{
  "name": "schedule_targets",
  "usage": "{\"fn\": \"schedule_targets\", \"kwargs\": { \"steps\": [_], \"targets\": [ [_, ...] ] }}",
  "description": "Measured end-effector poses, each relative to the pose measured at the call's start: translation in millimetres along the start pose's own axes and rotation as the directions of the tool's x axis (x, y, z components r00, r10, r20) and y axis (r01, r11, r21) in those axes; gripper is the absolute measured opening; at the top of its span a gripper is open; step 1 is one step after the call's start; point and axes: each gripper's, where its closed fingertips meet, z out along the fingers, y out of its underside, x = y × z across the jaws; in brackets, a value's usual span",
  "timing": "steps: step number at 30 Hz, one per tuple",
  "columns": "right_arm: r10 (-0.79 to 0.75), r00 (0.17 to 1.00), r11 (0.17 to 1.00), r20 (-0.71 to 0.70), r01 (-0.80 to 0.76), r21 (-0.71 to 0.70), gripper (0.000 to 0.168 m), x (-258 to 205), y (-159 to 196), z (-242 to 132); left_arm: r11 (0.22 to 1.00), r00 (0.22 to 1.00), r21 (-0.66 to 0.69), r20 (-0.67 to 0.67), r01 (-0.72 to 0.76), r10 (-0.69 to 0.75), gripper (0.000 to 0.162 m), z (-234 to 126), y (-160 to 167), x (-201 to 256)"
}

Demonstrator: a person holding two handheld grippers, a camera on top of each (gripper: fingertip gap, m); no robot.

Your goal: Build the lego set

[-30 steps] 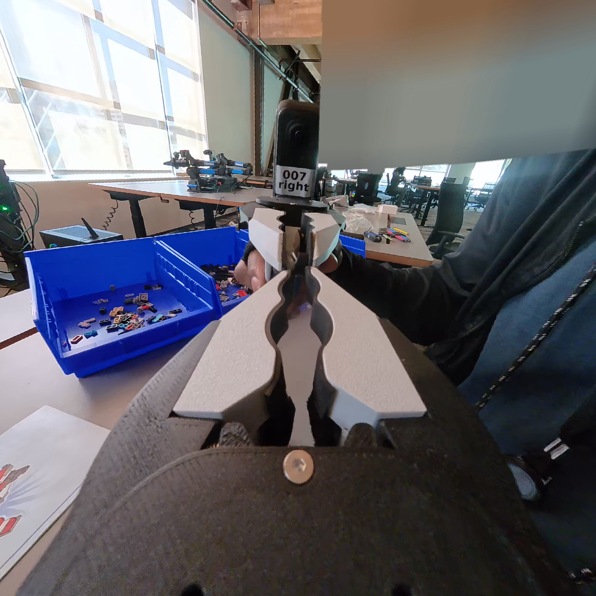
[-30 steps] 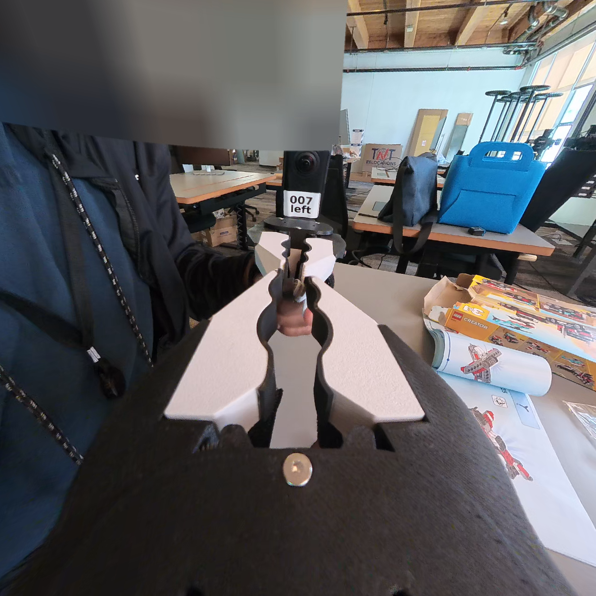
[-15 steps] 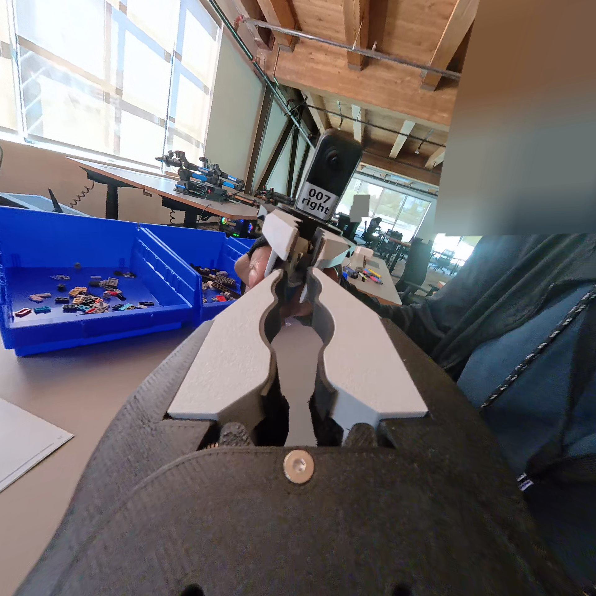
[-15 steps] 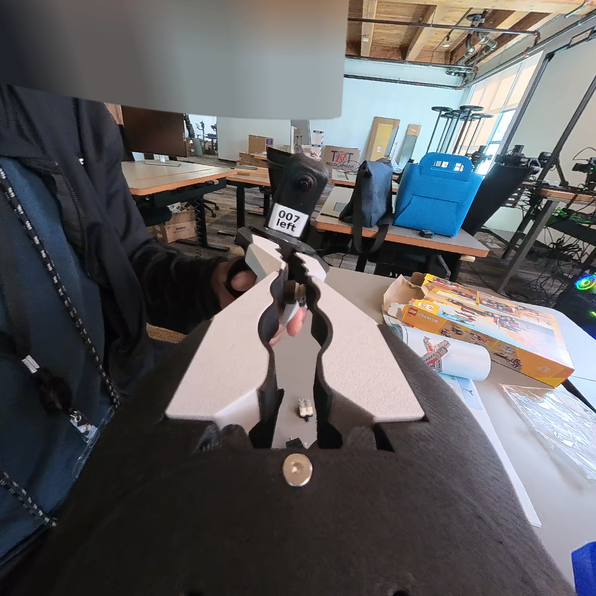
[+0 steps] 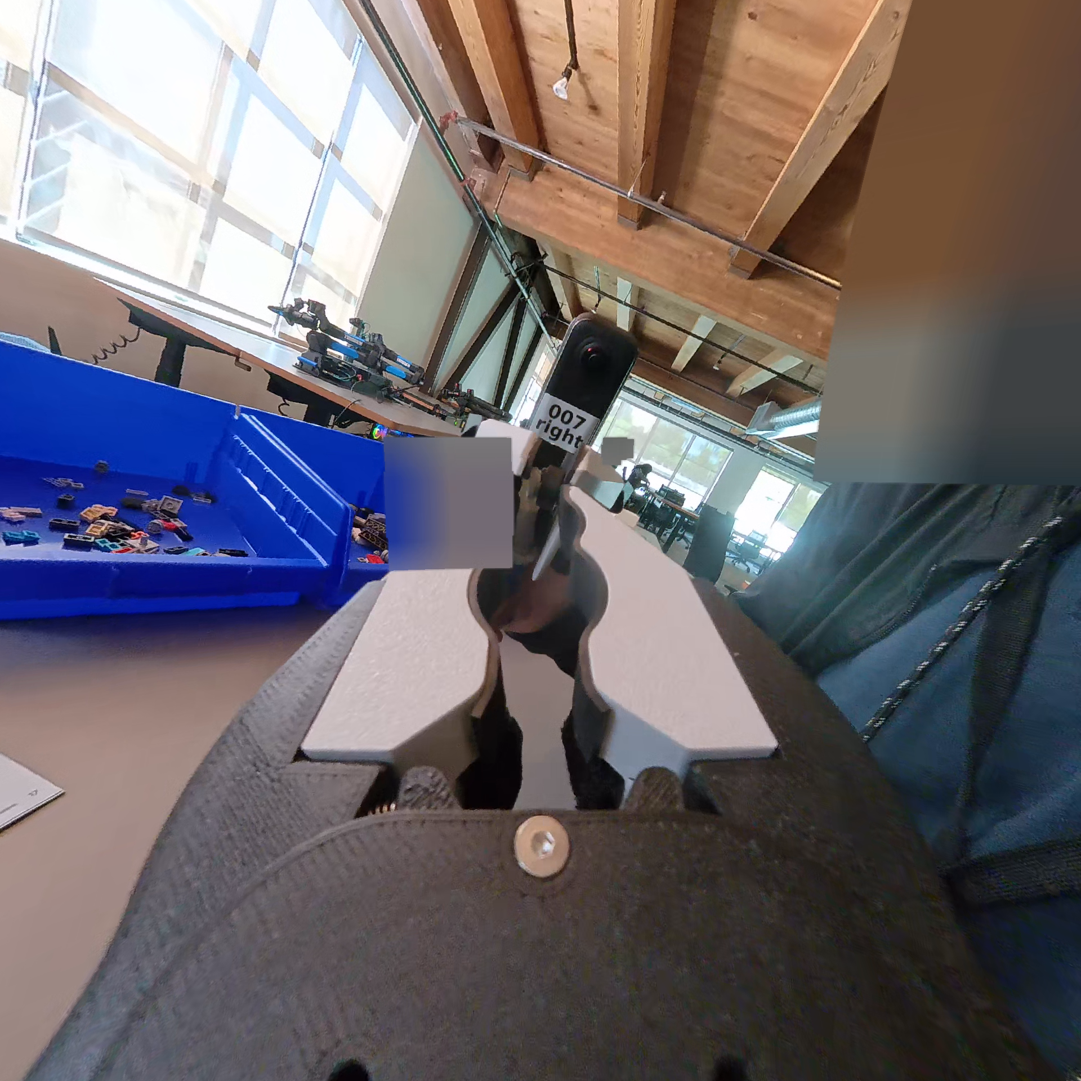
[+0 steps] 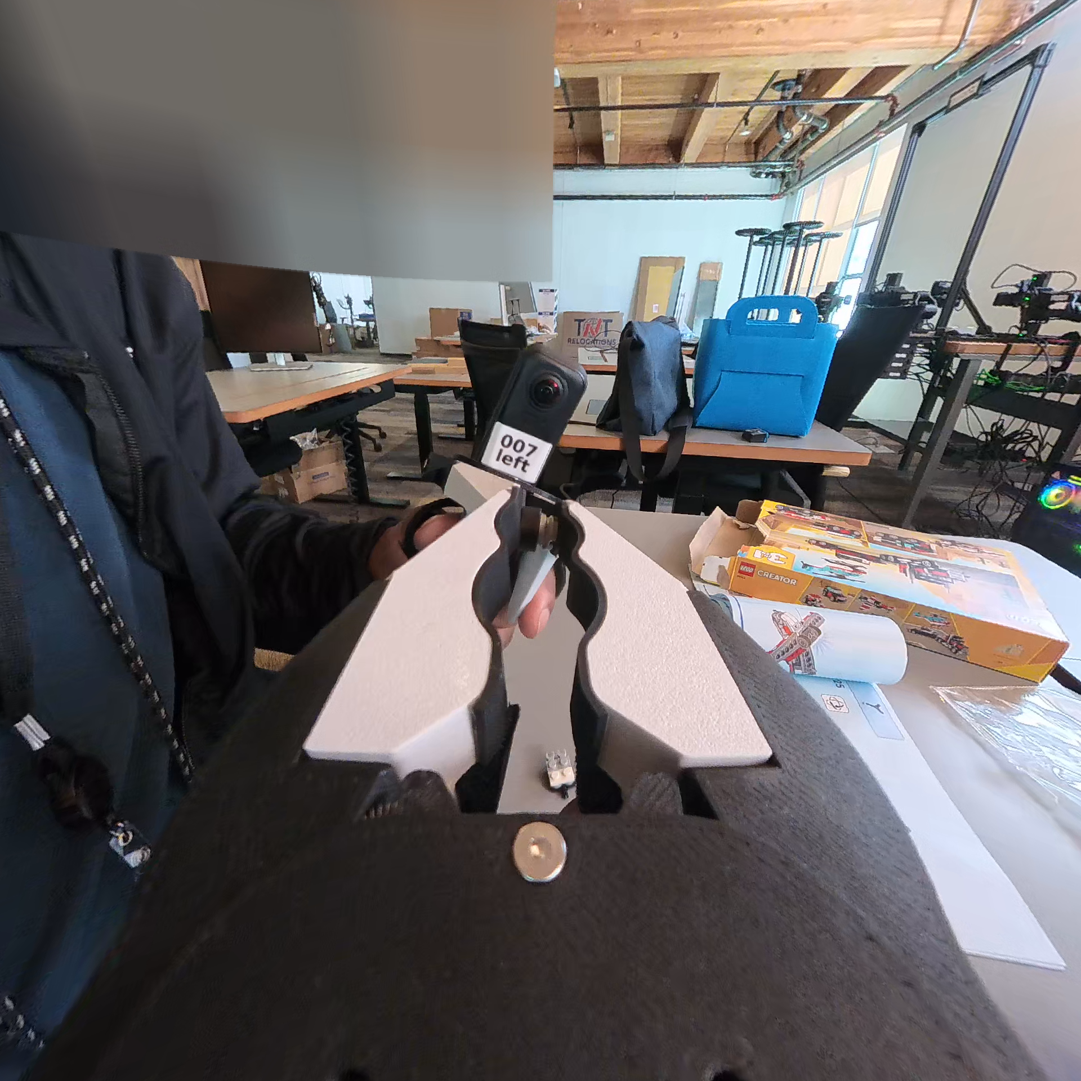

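Note:
My two grippers meet tip to tip in the air above the grey table (image 6: 655,526). My right gripper (image 6: 538,510) is shut on a small lego assembly (image 6: 529,576): a dark round part with a pin and a grey slanted plate hanging below. My left gripper (image 5: 541,504) faces it and grips the same assembly (image 5: 548,553); a blurred patch hides its left fingertip. A person's hand shows behind each gripper. A small white brick (image 6: 557,766) lies on the table under my right gripper.
Two blue bins (image 5: 175,564) with several loose bricks (image 5: 105,526) stand on the table to the left. A yellow lego box (image 6: 877,585), a rolled booklet (image 6: 830,640), an open instruction sheet (image 6: 947,830) and a clear bag (image 6: 1023,743) lie to the right. The person's torso is close. Both grippers' tips are close together, under 4 cm apart.
Both grippers have stayed joined at the tips and tilted upward and sideways, so more ceiling shows. The white brick on the table has come into view under my right gripper.

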Motion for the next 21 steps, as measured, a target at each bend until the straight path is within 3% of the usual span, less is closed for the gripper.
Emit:
{"fn": "schedule_targets", "kwargs": {
  "steps": [21],
  "targets": [
    [0.035, 0.999, 0.999, 0.005, -0.036, 0.032, 0.011, -1.0, -4.9, 3.8, 0.998, 0.999, 0.068, -0.041, 0.013, -0.01, 0.01, -2.9, -6.7, 3.3]
  ]
}}
